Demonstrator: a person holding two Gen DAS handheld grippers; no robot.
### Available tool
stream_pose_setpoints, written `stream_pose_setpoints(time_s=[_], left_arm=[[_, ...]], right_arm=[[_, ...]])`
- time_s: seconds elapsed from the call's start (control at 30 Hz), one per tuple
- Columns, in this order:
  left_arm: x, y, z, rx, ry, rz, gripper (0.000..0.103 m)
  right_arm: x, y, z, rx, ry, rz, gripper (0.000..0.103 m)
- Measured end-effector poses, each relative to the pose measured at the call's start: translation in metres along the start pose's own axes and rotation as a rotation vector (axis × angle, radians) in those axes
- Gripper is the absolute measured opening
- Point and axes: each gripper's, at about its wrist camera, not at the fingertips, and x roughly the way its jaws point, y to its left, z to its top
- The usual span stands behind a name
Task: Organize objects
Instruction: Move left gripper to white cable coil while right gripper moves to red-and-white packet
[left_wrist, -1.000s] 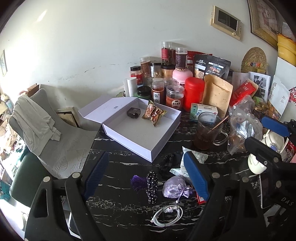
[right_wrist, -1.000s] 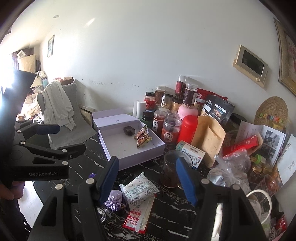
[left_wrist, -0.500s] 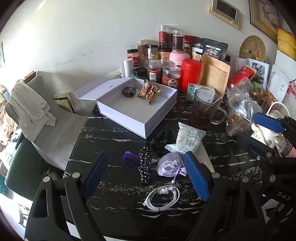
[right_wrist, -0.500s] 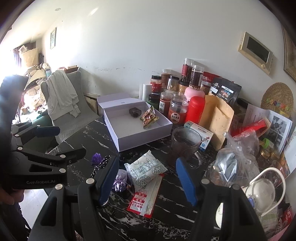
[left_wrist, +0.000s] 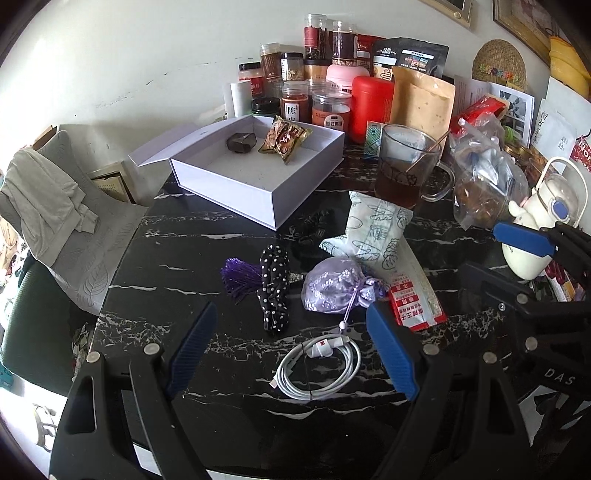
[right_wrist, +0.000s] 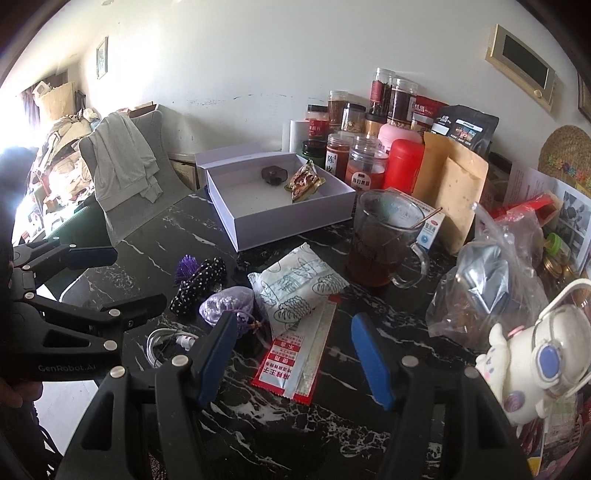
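On the black marble table an open white box (left_wrist: 236, 192) (right_wrist: 255, 232) holds a dark small case (left_wrist: 242, 142) and a snack packet (left_wrist: 285, 136). In front of it lie a purple tassel (left_wrist: 238, 277), a polka-dot fabric piece (left_wrist: 275, 286), a lilac sachet (left_wrist: 334, 284), a white coiled cable (left_wrist: 319, 365), a pale printed pouch (left_wrist: 371, 230) (right_wrist: 295, 286) and a red-and-white flat packet (left_wrist: 415, 301) (right_wrist: 295, 363). My left gripper (left_wrist: 291, 350) hangs open over the cable. My right gripper (right_wrist: 291, 352) hangs open over the red-and-white packet. Neither holds anything.
A glass mug of dark liquid (left_wrist: 404, 168) (right_wrist: 382, 240) stands behind the pouch. Jars, a red canister (left_wrist: 371, 105) and bags crowd the back wall. A clear plastic bag (right_wrist: 487, 284) and a white toy bottle (right_wrist: 535, 354) sit right. A grey chair (left_wrist: 70, 206) stands left.
Both grippers have come down toward the table, so the loose items look nearer and larger. Their jaws keep the same spread. Nothing on the table has moved.
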Motion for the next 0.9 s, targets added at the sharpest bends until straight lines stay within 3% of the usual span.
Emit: stream_pose_setpoints(time_s=[0.23, 0.47, 0.63, 0.77, 0.9], left_arm=[[0.027, 0.002, -0.019, -0.019, 0.060, -0.044, 0.082], [0.042, 0.000, -0.038, -0.012, 0.057, -0.124, 0.082], [0.057, 0.003, -0.045, -0.036, 0.106, -0.127, 0.082], [0.070, 0.007, -0.050, -0.065, 0.131, -0.151, 0.082], [0.078, 0.006, -0.054, -0.061, 0.132, -0.145, 0.083]], right_arm=[[0.020, 0.005, -0.021, 0.018, 0.027, 0.046, 0.065], [0.038, 0.002, -0.036, 0.030, 0.054, 0.059, 0.065], [0.052, -0.001, -0.045, 0.050, 0.083, 0.065, 0.065], [0.062, -0.004, -0.050, 0.062, 0.095, 0.076, 0.073], [0.074, -0.008, -0.054, 0.091, 0.120, 0.064, 0.074]])
